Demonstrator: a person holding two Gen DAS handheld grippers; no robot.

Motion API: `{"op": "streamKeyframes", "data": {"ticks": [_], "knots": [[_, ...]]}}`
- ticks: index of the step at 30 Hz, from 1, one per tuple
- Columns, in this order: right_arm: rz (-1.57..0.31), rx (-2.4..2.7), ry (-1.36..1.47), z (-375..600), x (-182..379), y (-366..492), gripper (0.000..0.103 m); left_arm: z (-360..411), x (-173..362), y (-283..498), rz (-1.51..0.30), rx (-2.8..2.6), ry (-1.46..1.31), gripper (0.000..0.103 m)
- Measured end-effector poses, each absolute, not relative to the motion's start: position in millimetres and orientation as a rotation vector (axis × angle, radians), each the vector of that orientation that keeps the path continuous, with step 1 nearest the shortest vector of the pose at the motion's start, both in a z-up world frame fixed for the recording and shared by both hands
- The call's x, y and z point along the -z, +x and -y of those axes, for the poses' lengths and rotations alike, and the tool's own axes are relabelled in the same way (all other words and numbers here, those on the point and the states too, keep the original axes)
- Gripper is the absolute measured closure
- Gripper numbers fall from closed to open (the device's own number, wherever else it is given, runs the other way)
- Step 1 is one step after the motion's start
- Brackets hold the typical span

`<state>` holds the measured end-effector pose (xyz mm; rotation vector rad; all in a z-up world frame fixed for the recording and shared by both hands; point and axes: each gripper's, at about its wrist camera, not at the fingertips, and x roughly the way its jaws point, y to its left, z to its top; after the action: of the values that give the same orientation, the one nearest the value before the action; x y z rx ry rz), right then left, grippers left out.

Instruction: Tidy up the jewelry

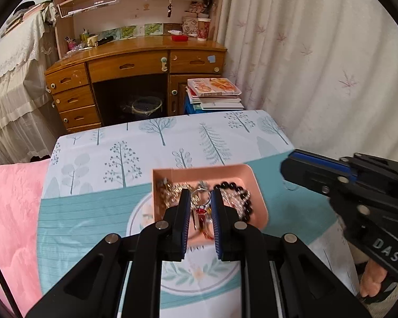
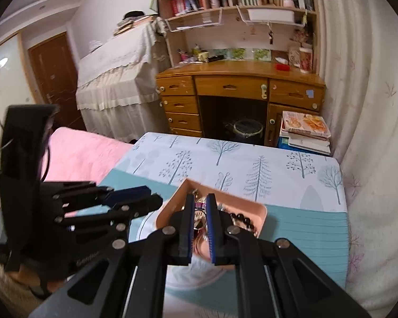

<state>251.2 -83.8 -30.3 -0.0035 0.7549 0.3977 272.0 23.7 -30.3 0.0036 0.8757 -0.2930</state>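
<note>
A pink tray (image 1: 254,185) sits on the tree-print tablecloth and holds a tangle of jewelry: a black bead bracelet (image 1: 241,190), a silver ring (image 1: 201,193), gold chains (image 1: 172,189) and a red piece (image 1: 200,211). My left gripper (image 1: 201,194) hovers over the tray, its jaws a narrow gap apart around the ring, empty. My right gripper (image 2: 200,201) is also over the tray (image 2: 260,212), jaws a narrow gap apart above the jewelry, holding nothing. The bead bracelet shows beside it in the right wrist view (image 2: 242,220). Each gripper shows in the other's view.
The tablecloth-covered table (image 1: 146,153) ends at a curtain (image 1: 318,53) on the right. A pink bedspread (image 1: 10,206) lies to the left. Behind stand a wooden desk (image 1: 135,63) with shelves and a stack of books (image 1: 215,92).
</note>
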Motion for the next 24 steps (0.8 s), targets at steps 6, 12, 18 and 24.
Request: {"op": "streamKeyframes", "data": {"ticks": [6,12,18,24], "knots": [[-0.814,-0.299,0.045,96,47,286,0.086,-22,32,292,-0.859,0.232,0.020,0.019],[-0.811,-0.288,0.062,104,53,277,0.079,-22,37,292,-0.870,0.215,0.054,0.001],[-0.799,-0.281,0.059,107,52,260,0.071,-30,36,283,-0.882,0.207,0.024,0.001],[-0.781,-0.279,0.045,108,52,233,0.063,-39,31,261,-0.877,0.116,0.013,0.001]]}}
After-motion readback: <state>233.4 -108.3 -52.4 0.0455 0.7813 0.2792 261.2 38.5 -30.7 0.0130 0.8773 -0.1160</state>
